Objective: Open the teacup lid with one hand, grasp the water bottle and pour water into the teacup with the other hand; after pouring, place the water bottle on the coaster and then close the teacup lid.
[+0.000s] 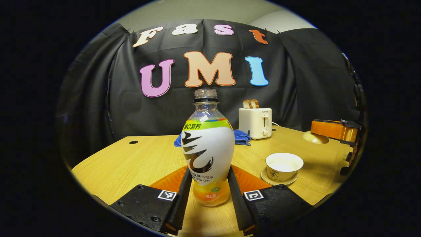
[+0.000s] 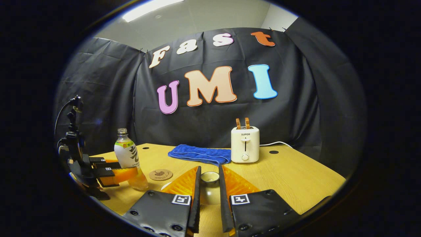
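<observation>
An uncapped water bottle (image 1: 208,154) with a white and yellow label stands upright between the fingers of my left gripper (image 1: 209,171), which press on both its sides. To its right the white teacup (image 1: 284,164) sits open on its saucer (image 1: 279,180). Beyond the cup my right gripper (image 1: 332,131) holds the cream lid (image 1: 314,138) above the table. In the right gripper view the lid (image 2: 209,189) sits pinched in my right gripper (image 2: 209,168). At the left, the left gripper (image 2: 110,173) grips the bottle (image 2: 129,154), and a round brown coaster (image 2: 160,174) lies just right of it.
A white toaster (image 2: 245,144) with two slices of toast stands at the back of the wooden table (image 2: 296,174), its cord trailing right. A folded blue cloth (image 2: 199,154) lies left of it. Black cloth walls close the booth behind.
</observation>
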`<act>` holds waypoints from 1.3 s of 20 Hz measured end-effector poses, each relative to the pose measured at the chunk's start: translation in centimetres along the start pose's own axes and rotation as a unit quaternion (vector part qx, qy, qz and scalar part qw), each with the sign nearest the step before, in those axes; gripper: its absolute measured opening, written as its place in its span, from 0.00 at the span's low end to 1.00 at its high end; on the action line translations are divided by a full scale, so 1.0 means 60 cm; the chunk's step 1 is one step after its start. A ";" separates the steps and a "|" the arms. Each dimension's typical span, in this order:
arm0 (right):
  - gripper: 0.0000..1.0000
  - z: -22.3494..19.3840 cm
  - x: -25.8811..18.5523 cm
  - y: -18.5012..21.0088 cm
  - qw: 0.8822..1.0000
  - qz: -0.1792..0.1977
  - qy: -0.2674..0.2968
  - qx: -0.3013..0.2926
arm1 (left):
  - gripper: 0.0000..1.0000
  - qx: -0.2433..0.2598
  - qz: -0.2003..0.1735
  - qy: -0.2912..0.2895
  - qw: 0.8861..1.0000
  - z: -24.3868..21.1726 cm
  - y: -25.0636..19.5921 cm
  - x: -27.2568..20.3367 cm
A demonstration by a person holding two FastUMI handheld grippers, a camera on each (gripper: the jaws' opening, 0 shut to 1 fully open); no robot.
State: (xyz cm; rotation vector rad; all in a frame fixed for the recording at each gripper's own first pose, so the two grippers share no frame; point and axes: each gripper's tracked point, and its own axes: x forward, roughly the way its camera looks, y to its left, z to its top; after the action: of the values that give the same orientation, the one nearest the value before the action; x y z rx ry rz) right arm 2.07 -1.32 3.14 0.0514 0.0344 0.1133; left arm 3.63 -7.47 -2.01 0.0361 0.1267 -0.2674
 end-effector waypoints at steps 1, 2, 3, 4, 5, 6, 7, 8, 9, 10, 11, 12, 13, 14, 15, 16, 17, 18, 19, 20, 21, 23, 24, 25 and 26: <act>0.29 -0.001 -0.003 -0.004 1.000 -0.002 0.000 0.004 | 0.59 0.005 0.003 0.003 1.000 0.000 0.002 0.003; 0.31 -0.001 -0.005 -0.010 1.000 -0.004 0.000 0.008 | 0.56 0.013 0.007 0.004 1.000 0.001 0.003 0.004; 0.31 -0.004 -0.005 -0.016 1.000 -0.006 0.002 0.013 | 0.56 0.022 0.009 0.009 1.000 0.001 0.002 0.006; 0.30 -0.005 -0.005 -0.022 1.000 -0.008 0.004 0.017 | 0.56 0.031 0.008 0.013 0.999 0.000 0.001 0.008; 0.29 -0.008 -0.003 -0.028 1.000 -0.011 0.006 0.020 | 0.56 0.041 0.005 0.017 0.999 0.002 -0.002 0.010; 0.30 -0.011 -0.004 -0.034 1.000 -0.012 0.009 0.022 | 0.55 0.052 0.005 0.021 0.998 0.002 -0.002 0.012; 0.30 -0.012 -0.005 -0.039 1.000 -0.016 0.009 0.023 | 0.56 0.068 0.008 0.026 0.997 0.000 0.006 0.007; 0.29 -0.012 -0.008 -0.046 0.999 -0.019 0.007 0.024 | 0.57 0.084 0.011 0.029 0.996 0.001 0.009 0.006; 0.29 -0.012 -0.010 -0.051 0.999 -0.022 0.005 0.027 | 0.56 0.099 0.015 0.032 0.994 0.002 0.012 0.005; 0.29 -0.009 -0.012 -0.054 0.999 -0.023 0.006 0.028 | 0.56 0.117 0.019 0.033 0.992 0.005 0.014 0.007; 0.31 -0.008 -0.014 -0.056 0.999 -0.025 0.006 0.028 | 0.56 0.135 0.023 0.032 0.990 0.012 0.015 0.009; 0.28 -0.003 -0.015 -0.059 0.999 -0.027 0.003 0.029 | 0.56 0.155 0.026 0.032 0.987 0.016 0.016 0.014; 0.30 0.002 -0.018 -0.062 0.999 -0.027 -0.001 0.029 | 0.56 0.177 0.028 0.032 0.983 0.021 0.015 0.018; 0.30 0.006 -0.020 -0.062 0.999 -0.027 -0.004 0.030 | 0.56 0.199 0.028 0.030 0.979 0.023 0.013 0.018; 0.29 0.009 -0.022 -0.063 0.999 -0.027 -0.007 0.030 | 0.56 0.218 0.027 0.030 0.975 0.025 0.010 0.019; 0.30 0.012 -0.024 -0.066 0.999 -0.028 -0.009 0.029 | 0.56 0.236 0.026 0.030 0.971 0.027 0.008 0.018; 0.30 0.011 -0.025 -0.068 0.999 -0.029 -0.009 0.027 | 0.56 0.251 0.025 0.031 0.967 0.029 0.007 0.018; 0.31 0.013 -0.026 -0.070 0.999 -0.031 -0.010 0.025 | 0.56 0.266 0.024 0.032 0.963 0.030 0.005 0.018; 0.31 0.012 -0.027 -0.070 0.999 -0.030 -0.009 0.026 | 0.56 0.281 0.024 0.031 0.959 0.031 0.003 0.017; 0.31 0.013 -0.028 -0.070 0.999 -0.029 -0.008 0.030 | 0.56 0.297 0.024 0.035 0.954 0.028 0.002 0.018; 0.31 0.016 -0.030 -0.068 0.999 -0.026 -0.009 0.036 | 0.56 0.313 0.024 0.037 0.949 0.025 0.000 0.018; 0.30 0.019 -0.031 -0.067 0.999 -0.022 -0.011 0.039 | 0.56 0.346 0.023 0.042 0.937 0.011 -0.007 0.019; 0.29 0.021 -0.031 -0.068 0.999 -0.022 -0.012 0.037 | 0.56 0.365 0.021 0.045 0.930 0.004 -0.010 0.020; 0.28 0.020 -0.031 -0.069 0.999 -0.023 -0.012 0.036 | 0.56 0.384 0.018 0.049 0.922 -0.002 -0.014 0.021; 0.30 0.021 -0.032 -0.069 0.999 -0.022 -0.012 0.037 | 0.56 0.398 0.013 0.053 0.916 -0.009 -0.017 0.022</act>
State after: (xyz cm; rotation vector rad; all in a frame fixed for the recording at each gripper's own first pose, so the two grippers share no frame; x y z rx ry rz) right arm 0.68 -5.71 4.23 0.1267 0.0155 0.0670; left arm 4.58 -8.77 -2.74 0.8662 0.1188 -0.2756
